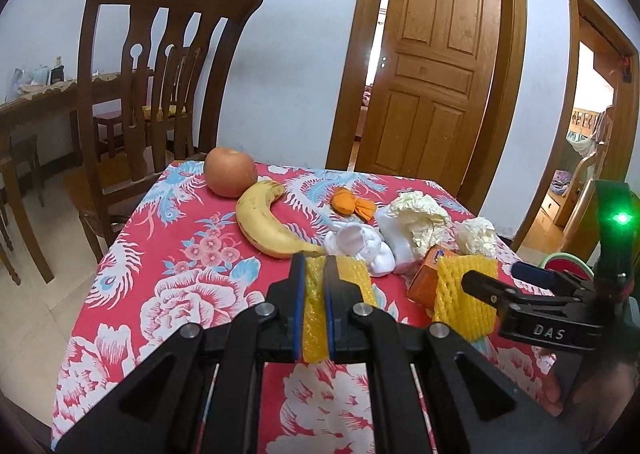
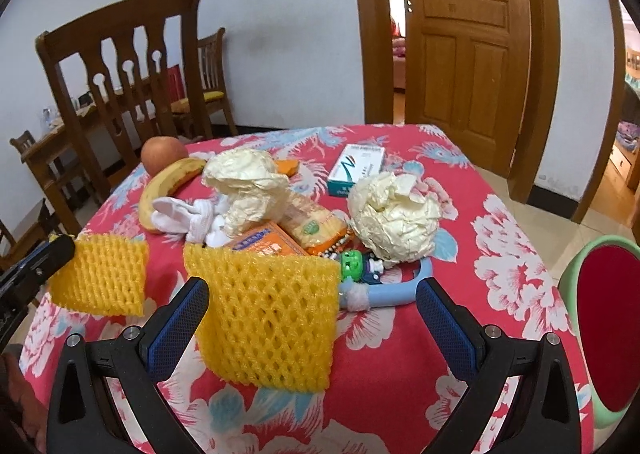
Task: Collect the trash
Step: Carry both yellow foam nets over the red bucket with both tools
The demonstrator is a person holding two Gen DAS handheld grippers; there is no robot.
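My left gripper [image 1: 315,274] is shut on a yellow foam fruit net [image 1: 314,318], held above the table; the same net shows at the left of the right wrist view [image 2: 100,274]. My right gripper [image 2: 312,306] is open, its blue pads either side of a second yellow foam net [image 2: 272,314] lying on the red floral tablecloth [image 2: 400,354]. That net also shows in the left wrist view [image 1: 466,294], next to my right gripper [image 1: 480,288]. Two crumpled pale paper balls [image 2: 394,218] [image 2: 248,182] lie behind it.
An apple [image 2: 162,154], a banana [image 2: 164,186], white socks [image 2: 188,218], snack packets [image 2: 316,228], an orange box [image 2: 272,242], a white-teal box [image 2: 356,168], an orange wrapper [image 1: 352,204] and a blue ring toy [image 2: 396,294] lie on the table. A green-rimmed red bin [image 2: 608,330] stands right. A wooden chair [image 1: 156,94] stands behind.
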